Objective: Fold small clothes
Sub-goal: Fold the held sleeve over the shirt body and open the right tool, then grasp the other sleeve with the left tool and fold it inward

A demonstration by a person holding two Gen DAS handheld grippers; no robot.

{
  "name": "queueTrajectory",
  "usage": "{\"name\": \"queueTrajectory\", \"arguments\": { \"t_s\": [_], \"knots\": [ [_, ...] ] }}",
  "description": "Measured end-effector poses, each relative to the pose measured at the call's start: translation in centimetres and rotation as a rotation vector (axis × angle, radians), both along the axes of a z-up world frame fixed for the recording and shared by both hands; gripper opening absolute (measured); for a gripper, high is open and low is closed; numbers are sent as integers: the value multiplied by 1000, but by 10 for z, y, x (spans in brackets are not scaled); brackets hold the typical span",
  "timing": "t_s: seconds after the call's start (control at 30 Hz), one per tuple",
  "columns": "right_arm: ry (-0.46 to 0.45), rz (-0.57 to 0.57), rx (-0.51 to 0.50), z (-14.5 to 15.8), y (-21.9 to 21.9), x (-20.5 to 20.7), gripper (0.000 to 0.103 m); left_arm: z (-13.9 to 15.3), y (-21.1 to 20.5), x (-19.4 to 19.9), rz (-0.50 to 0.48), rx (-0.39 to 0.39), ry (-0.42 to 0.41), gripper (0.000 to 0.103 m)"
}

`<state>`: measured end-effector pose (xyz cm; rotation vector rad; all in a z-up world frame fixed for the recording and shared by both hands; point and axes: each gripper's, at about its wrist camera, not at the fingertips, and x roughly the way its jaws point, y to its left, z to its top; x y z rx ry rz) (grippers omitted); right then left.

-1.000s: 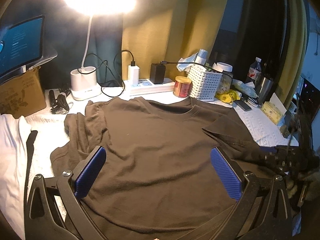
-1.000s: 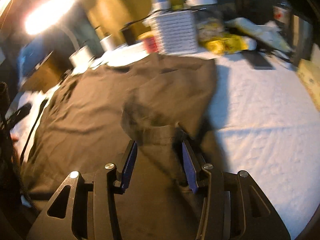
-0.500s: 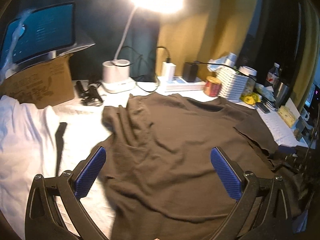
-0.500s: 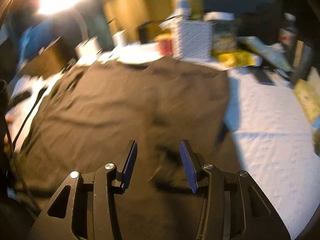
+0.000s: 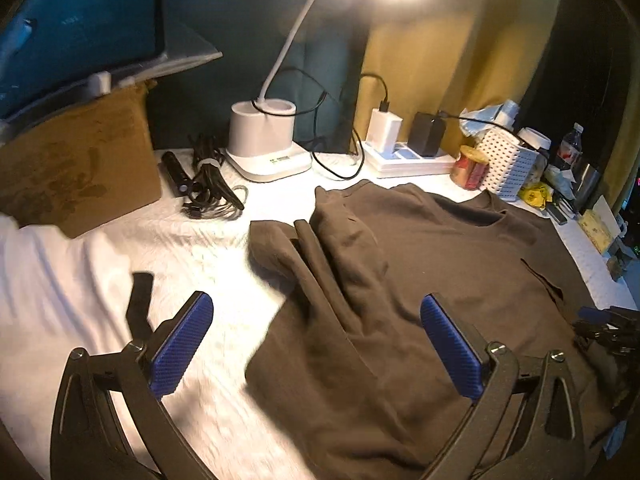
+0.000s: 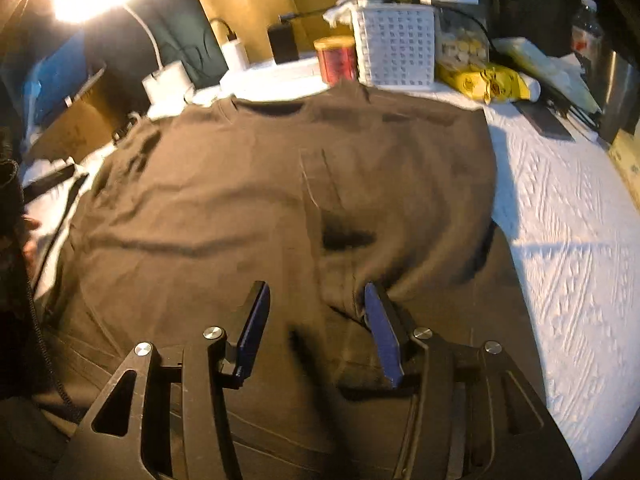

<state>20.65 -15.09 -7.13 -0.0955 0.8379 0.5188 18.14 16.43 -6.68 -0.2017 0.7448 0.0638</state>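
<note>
A dark brown T-shirt (image 5: 420,264) lies spread front-up on the white table cover (image 6: 560,220), collar to the back. Its left sleeve (image 5: 288,248) is bunched in ridges. Its right sleeve (image 6: 400,184) lies folded inward over the body. My left gripper (image 5: 316,312) is wide open above the shirt's left edge, one finger over bare cover, and holds nothing. My right gripper (image 6: 316,296) hangs low over the shirt's lower right part, its jaws opening. A ridge of cloth lies by its right finger, and the pads press on nothing.
White cloth (image 5: 52,288) with a black strap lies at the left. Along the back stand a cardboard box (image 5: 80,160), black cables (image 5: 208,184), a lamp base (image 5: 266,140), a power strip (image 5: 404,156), a red can (image 6: 336,60) and a white basket (image 6: 394,48).
My left gripper has swung left from the shirt's middle to its left edge. The right sleeve, raised between the right fingers earlier, now lies flat on the shirt, and the right jaws stand wider.
</note>
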Motion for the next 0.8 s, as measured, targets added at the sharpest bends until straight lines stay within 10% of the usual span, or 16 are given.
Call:
{"name": "queueTrajectory", "arguments": {
  "t_s": [0.27, 0.47, 0.8],
  "knots": [
    [-66, -45, 12, 18, 2, 0, 52, -26, 27, 47, -45, -12, 107, 67],
    [-58, -79, 3, 18, -2, 8, 52, -36, 31, 50, -72, -19, 135, 13],
    [-61, -40, 25, 20, 3, 8, 52, -14, 40, 7, 118, 33, 28, 8]
  ]
}}
